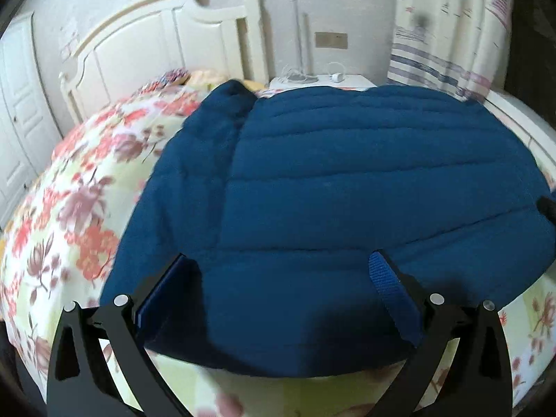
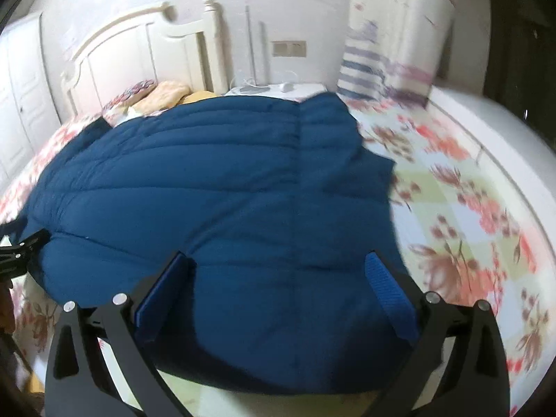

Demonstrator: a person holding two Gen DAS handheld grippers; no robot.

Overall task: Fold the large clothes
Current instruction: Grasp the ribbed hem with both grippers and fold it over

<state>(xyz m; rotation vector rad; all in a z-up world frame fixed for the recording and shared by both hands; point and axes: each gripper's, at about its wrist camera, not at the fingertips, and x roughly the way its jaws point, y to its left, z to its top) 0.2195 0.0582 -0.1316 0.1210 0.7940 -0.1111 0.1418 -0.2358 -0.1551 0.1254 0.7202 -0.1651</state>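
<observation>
Two claws hang over one dark blue quilted puffer jacket (image 1: 347, 180), which lies spread flat on the bed. My left claw (image 1: 281, 260) stands wide open with nothing between its blue-padded fingers (image 1: 392, 288); the jacket's near hem runs just under and ahead of them, and I cannot tell whether the fingertips touch the cloth. My right claw (image 2: 278, 260) is spread just as wide and equally empty, poised above the near edge of the same jacket (image 2: 215, 191). At the left rim of the right wrist view I see the black tip of the left claw (image 2: 24, 246) beside the jacket's edge.

Under the jacket lies a pale floral bedspread with red and mauve blossoms (image 1: 76, 191) (motion blurs much of it). At the far end stand a cream carved wooden headboard (image 1: 156, 34), a white bedside table (image 1: 323, 81) and a striped pale curtain (image 1: 448, 41). A white panelled wardrobe door (image 1: 17, 97) stands at the left.
</observation>
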